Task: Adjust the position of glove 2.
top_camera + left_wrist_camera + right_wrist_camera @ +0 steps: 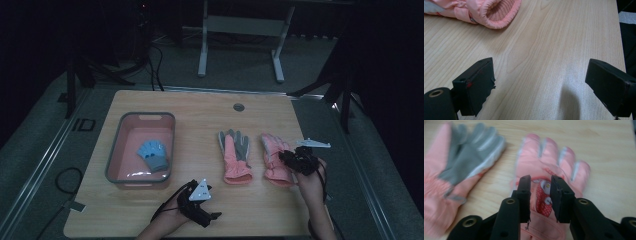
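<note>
Pink and puffy, the right-hand glove [551, 167] lies back-up on the wooden table [200, 107], just right of its palm-up twin [235, 155] with the grey grip face, its long axis running from cuff near the person to fingertips away. The right gripper [541, 195] hovers directly over its back near the cuff, jaws narrowly parted with nothing pinched. The left gripper [541, 85] rests farther off, in front of the twin, jaws wide and empty.

Black grippers with blocky fingers [562, 195], brass-ringed screw holes, grey three-cornered plates.

A pink padded glove [551, 167] lies flat, back up, on the table, just beside its palm-up mate [461, 160].
</note>
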`<state>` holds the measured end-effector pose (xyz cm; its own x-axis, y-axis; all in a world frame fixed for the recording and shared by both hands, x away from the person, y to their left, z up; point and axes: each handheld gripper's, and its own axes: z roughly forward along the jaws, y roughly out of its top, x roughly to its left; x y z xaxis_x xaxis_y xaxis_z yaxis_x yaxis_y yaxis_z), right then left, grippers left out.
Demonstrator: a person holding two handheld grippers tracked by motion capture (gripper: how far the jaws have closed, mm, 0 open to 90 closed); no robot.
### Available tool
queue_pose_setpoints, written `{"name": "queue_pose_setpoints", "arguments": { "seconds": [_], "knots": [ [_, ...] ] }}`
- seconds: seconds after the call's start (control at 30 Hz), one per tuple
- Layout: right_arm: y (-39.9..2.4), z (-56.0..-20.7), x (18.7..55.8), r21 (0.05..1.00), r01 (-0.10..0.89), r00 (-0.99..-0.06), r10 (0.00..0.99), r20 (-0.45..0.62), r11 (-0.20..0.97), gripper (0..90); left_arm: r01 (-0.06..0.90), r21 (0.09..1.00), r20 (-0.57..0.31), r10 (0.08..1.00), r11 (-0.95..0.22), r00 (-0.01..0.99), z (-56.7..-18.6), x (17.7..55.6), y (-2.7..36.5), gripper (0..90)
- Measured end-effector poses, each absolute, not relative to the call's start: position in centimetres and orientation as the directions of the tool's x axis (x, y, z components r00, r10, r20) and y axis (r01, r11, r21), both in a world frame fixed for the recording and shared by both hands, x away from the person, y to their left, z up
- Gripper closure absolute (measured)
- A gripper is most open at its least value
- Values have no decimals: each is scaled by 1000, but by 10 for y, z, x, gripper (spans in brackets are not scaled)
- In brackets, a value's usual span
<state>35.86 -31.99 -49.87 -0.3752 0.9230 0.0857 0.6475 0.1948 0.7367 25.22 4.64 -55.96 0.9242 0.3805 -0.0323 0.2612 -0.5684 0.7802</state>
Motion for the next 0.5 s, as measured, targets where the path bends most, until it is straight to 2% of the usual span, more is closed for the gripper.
{"name": "queue_pose_setpoints", "arguments": {
  "seconds": [0.07,0.23,0.5],
  "knots": [
    [-324,-497,360,728,639,-415,908,54,248,662,262,778,-32,381,-570,924,-560,252,46,91],
    [-332,-496,360,726,610,-509,859,53,317,641,264,779,-33,383,-569,923,-560,253,46,91],
    [-330,-511,366,703,644,-500,861,89,302,635,271,778,-38,389,-566,921,-560,253,46,91]
  ]
}}
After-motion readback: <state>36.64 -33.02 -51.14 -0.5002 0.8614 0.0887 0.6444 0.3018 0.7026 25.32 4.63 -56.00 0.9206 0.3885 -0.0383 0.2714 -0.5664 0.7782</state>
